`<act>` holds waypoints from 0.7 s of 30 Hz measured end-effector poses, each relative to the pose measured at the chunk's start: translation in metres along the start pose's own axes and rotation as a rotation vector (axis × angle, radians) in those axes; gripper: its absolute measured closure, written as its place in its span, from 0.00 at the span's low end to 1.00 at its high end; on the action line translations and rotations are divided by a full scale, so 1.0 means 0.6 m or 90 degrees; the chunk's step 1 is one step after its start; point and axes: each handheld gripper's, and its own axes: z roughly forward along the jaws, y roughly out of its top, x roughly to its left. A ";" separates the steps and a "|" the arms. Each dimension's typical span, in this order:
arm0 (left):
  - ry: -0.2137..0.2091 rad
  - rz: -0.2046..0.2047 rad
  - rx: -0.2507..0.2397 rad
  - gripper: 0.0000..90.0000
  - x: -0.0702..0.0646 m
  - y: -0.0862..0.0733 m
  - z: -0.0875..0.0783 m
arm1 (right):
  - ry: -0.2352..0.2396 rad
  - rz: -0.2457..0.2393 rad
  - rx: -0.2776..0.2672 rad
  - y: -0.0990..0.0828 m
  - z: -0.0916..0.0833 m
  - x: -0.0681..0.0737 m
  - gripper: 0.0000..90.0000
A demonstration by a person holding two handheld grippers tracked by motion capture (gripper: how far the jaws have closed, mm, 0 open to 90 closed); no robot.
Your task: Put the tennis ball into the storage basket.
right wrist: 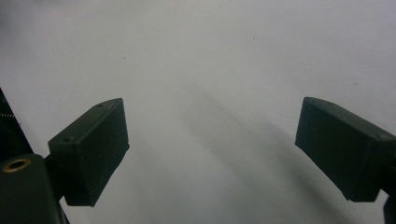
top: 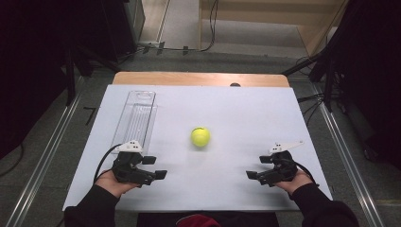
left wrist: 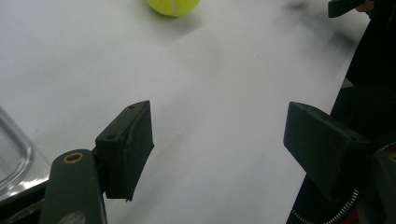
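A yellow-green tennis ball [top: 200, 136] lies on the white tabletop [top: 246, 113], about midway between my two hands and a little farther out. My left gripper [top: 156, 167] rests near the front left, open, with nothing between its jaws. In the left gripper view, the ball [left wrist: 173, 5] sits at the top edge, well beyond the left gripper [left wrist: 219, 140]. Near the front right, my right gripper [top: 259, 167] is open too. In the right gripper view, only bare white surface lies between the right gripper [right wrist: 212, 144] jaws.
A long clear plastic tray [top: 137, 116] lies along the left side of the tabletop, just beyond my left hand; its corner [left wrist: 14, 158] shows beside the left jaw. A wooden table edge [top: 198, 78] runs along the back. Dark equipment and cables surround the table.
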 end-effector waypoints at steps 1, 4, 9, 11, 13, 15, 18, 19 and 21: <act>-0.001 0.001 0.000 0.27 -0.001 0.001 0.002 | 0.000 0.001 -0.001 0.000 0.000 0.000 0.09; -0.001 0.001 0.003 0.27 -0.004 0.004 0.008 | -0.001 0.001 -0.001 0.000 0.000 0.000 0.09; 0.005 -0.007 0.002 0.27 -0.007 0.008 0.017 | -0.001 0.000 0.000 0.000 0.000 0.000 0.09; 0.005 -0.009 -0.001 0.28 -0.009 0.009 0.019 | -0.002 0.000 0.001 0.000 0.000 0.000 0.09; 0.007 -0.006 0.001 0.28 -0.011 0.011 0.022 | -0.002 0.000 0.001 0.000 0.000 0.000 0.09; 0.006 -0.003 0.004 0.28 -0.011 0.012 0.024 | -0.001 0.000 0.001 0.000 0.000 0.000 0.09; 0.007 -0.002 0.003 0.28 -0.011 0.014 0.028 | -0.001 0.001 0.000 0.000 0.000 0.000 0.09; 0.003 -0.005 0.006 0.28 -0.011 0.015 0.030 | -0.003 0.001 0.001 0.000 0.000 0.000 0.09; 0.000 0.001 0.014 0.28 -0.012 0.016 0.037 | -0.008 -0.001 -0.001 0.000 -0.001 0.000 0.09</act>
